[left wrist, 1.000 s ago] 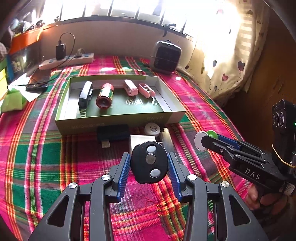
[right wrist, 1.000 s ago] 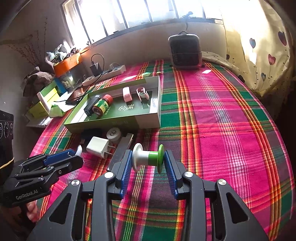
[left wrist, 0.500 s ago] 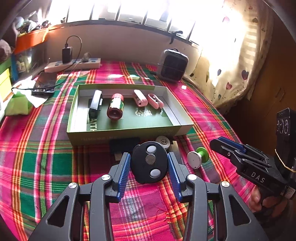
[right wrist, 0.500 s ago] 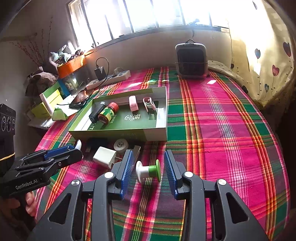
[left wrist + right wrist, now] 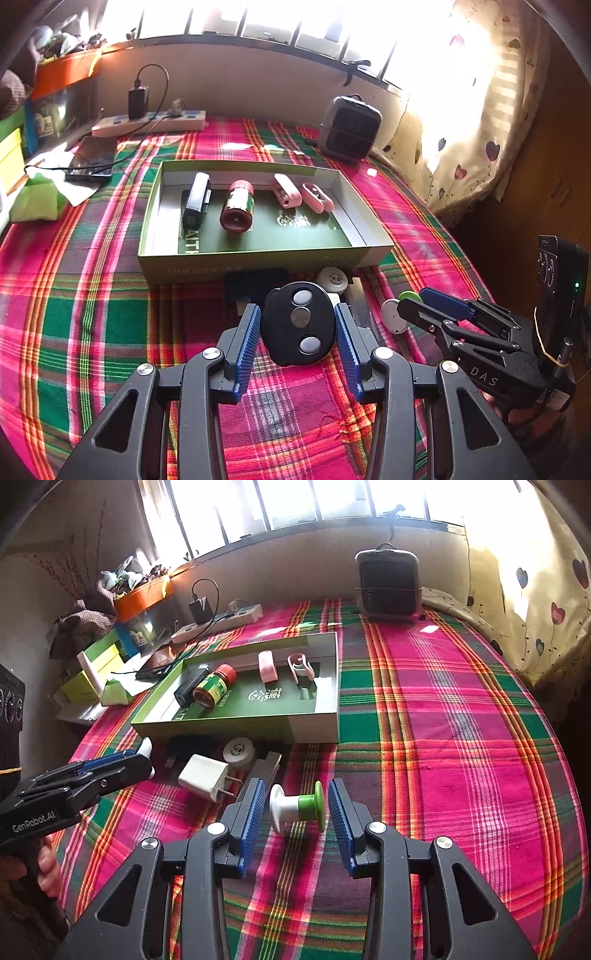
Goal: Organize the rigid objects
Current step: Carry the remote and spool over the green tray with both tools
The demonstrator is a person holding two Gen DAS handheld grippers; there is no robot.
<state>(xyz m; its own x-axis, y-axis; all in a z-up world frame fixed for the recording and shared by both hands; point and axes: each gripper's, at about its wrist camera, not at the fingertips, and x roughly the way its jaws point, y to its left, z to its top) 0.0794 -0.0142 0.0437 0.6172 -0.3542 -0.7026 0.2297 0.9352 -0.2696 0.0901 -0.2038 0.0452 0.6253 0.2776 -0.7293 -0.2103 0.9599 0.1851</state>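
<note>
My left gripper (image 5: 298, 325) pinches one black key fob (image 5: 298, 323) above the plaid cloth (image 5: 443, 720). My right gripper (image 5: 295, 808) is spread, with one green-and-white spool (image 5: 297, 808) lying between its pads, touching neither. The green tray (image 5: 258, 260) holds four things: one black device (image 5: 197, 199), one red-capped bottle (image 5: 238, 206), two pink clips (image 5: 301, 192). To the right of the tray the cloth is bare up to its edge.

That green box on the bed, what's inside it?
Inside the green box lie a black gadget, a red-capped jar on its side, and two pink clips. Whatever lies under them is hidden.
</note>
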